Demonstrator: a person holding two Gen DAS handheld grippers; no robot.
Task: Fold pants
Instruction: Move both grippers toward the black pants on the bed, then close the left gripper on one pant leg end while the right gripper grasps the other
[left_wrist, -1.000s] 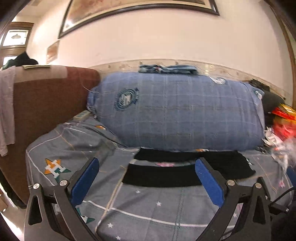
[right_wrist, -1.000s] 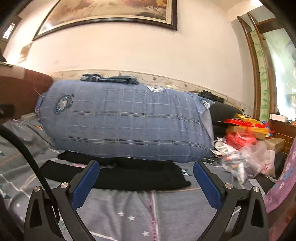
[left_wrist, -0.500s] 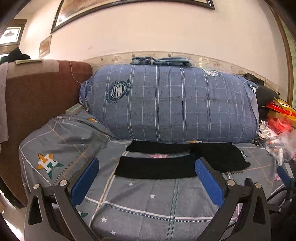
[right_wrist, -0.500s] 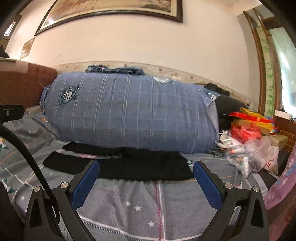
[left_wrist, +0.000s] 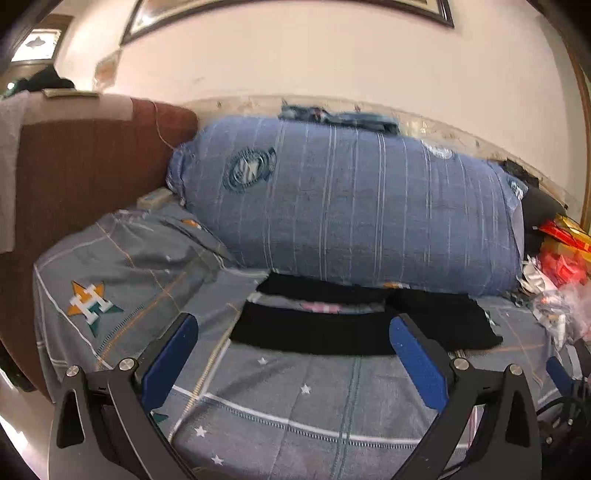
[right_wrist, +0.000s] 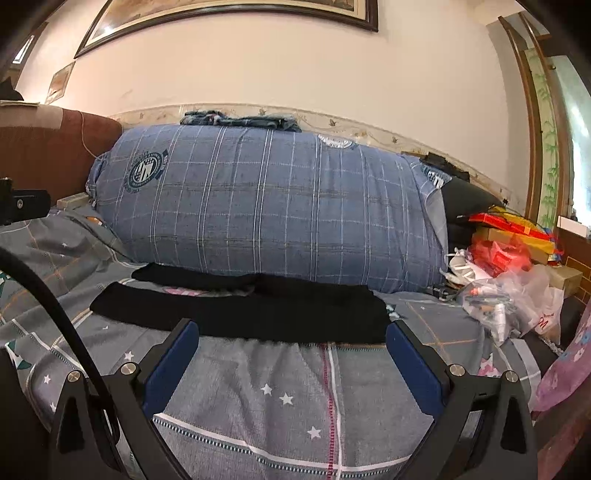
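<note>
— Approaching is judged the step in hand: from the left wrist, the left tongs are held apart and empty, the black pants laid flat on the bed against the blue bolster.

— From the right wrist, the right tongs are likewise spread, nothing gripped — a pinch on the near hem would be called for next.

Blue plaid bolster beside what seem plastic bags.
</note>
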